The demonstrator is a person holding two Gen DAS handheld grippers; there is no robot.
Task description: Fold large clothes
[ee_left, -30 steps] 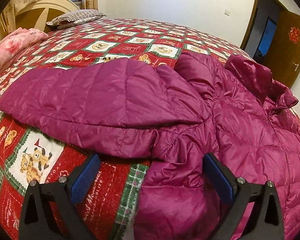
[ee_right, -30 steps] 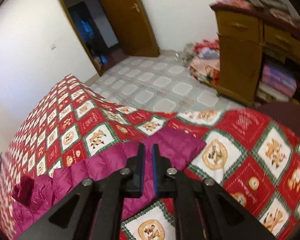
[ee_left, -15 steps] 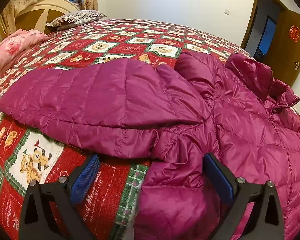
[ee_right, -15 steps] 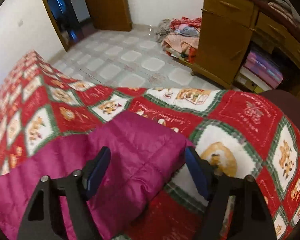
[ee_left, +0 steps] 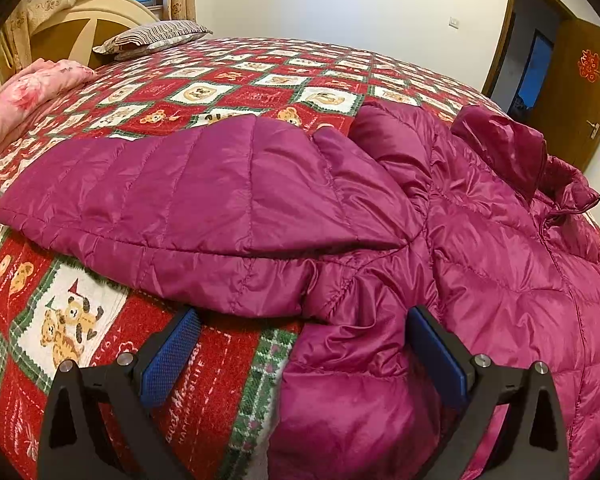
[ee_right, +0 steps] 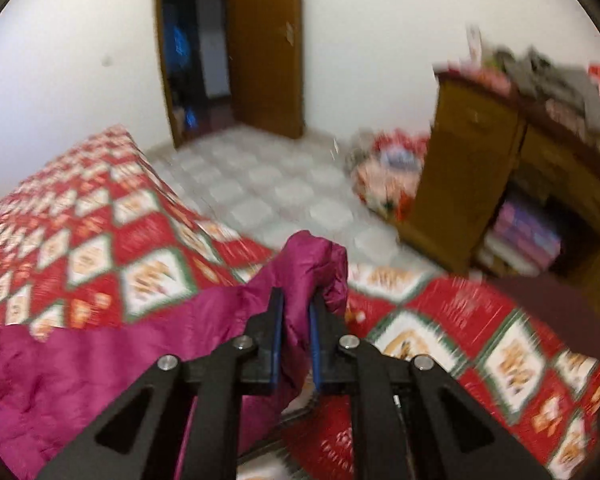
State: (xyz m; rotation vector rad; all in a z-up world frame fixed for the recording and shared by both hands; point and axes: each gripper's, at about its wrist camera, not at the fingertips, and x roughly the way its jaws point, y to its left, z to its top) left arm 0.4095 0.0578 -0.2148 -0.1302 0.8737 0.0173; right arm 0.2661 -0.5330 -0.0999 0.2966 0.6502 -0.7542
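Observation:
A magenta quilted puffer jacket (ee_left: pixel 380 208) lies spread on the red teddy-bear bedspread (ee_left: pixel 220 92), one sleeve stretched out to the left. My left gripper (ee_left: pixel 302 316) hangs open just above the jacket's near edge; its right finger (ee_left: pixel 436 352) is over the fabric and its left finger (ee_left: pixel 172 352) over the bedspread. In the blurred right wrist view, my right gripper (ee_right: pixel 296 300) is closing, with a bunched end of the jacket (ee_right: pixel 100 360) pinched between its pads and raised off the bedspread (ee_right: pixel 80 220).
A striped pillow (ee_left: pixel 156 36) and a pink blanket (ee_left: pixel 28 92) lie at the head of the bed. Past the bed's foot are a tiled floor (ee_right: pixel 260 184), a pile of clothes (ee_right: pixel 388 168), a wooden cabinet (ee_right: pixel 480 184) and an open door (ee_right: pixel 268 48).
My right gripper opened wide over the jacket's end, then closed on it and lifted it while swinging. The left gripper and the jacket near it stayed as they were.

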